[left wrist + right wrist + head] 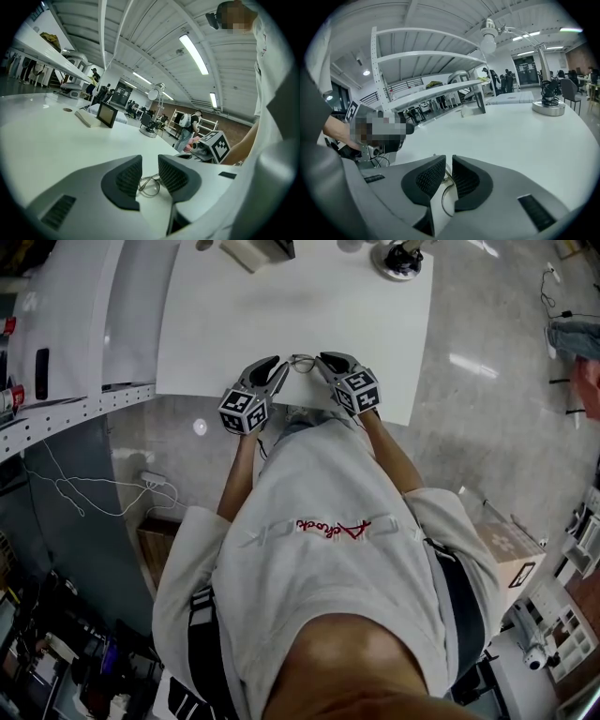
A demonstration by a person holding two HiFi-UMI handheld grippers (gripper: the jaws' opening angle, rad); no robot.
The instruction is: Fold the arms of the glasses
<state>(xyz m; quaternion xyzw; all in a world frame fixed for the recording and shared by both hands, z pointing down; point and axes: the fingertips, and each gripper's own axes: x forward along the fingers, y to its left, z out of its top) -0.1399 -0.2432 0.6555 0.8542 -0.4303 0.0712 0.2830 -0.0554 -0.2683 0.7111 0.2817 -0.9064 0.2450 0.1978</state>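
A pair of thin wire-rimmed glasses (pixel 302 362) lies on the white table (pixel 281 306) near its front edge, between my two grippers. My left gripper (pixel 278 369) stands just left of them. In the left gripper view its jaws (pixel 150 168) are apart, and a lens of the glasses (pixel 150 185) shows in the gap, low on the table. My right gripper (pixel 324 361) comes in from the right. In the right gripper view its jaws (pixel 448 164) stand narrowly apart with a wire arm of the glasses (pixel 446 182) running between the pads; a sliver of table shows in the gap.
A desk lamp's round base (pixel 401 261) stands at the table's far right corner, and a small framed screen (pixel 107 115) with a flat box beside it stands at the far side. A white shelf rack (pixel 56 413) runs along the left. The person's torso is against the front edge.
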